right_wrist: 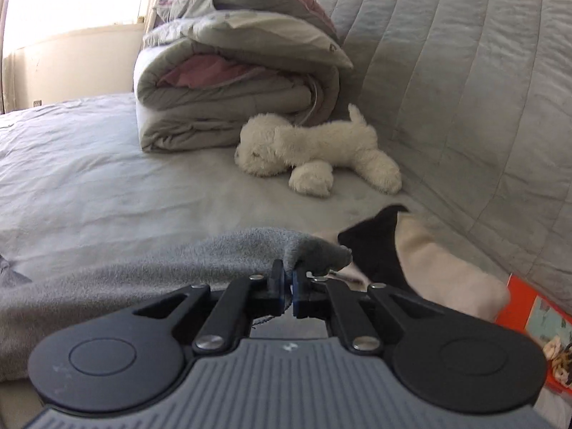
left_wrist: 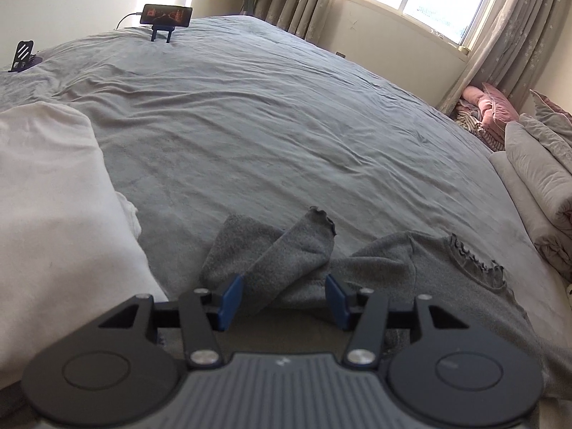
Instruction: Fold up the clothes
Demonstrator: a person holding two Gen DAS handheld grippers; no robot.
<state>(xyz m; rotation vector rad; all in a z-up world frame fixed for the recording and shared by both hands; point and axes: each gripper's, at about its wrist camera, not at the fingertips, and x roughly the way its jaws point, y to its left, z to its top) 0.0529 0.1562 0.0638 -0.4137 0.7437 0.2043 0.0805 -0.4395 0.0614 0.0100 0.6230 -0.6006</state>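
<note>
A grey knit top (left_wrist: 411, 279) with ruffled neckline and cuffs lies on the grey bed sheet (left_wrist: 250, 125). One sleeve (left_wrist: 286, 261) is bent back over the body and runs between the blue pads of my left gripper (left_wrist: 284, 298), which is open around it. In the right wrist view the same grey top (right_wrist: 125, 271) stretches off to the left, and my right gripper (right_wrist: 289, 286) is shut on a bunched edge of it, lifting that edge slightly.
A white garment pile (left_wrist: 53, 214) lies at the left. A phone on a stand (left_wrist: 165, 16) sits at the bed's far side. Folded quilts (right_wrist: 232, 82), a white plush dog (right_wrist: 314, 150), a black-and-cream garment (right_wrist: 411, 254) and an orange book (right_wrist: 536, 321) lie near the quilted headboard.
</note>
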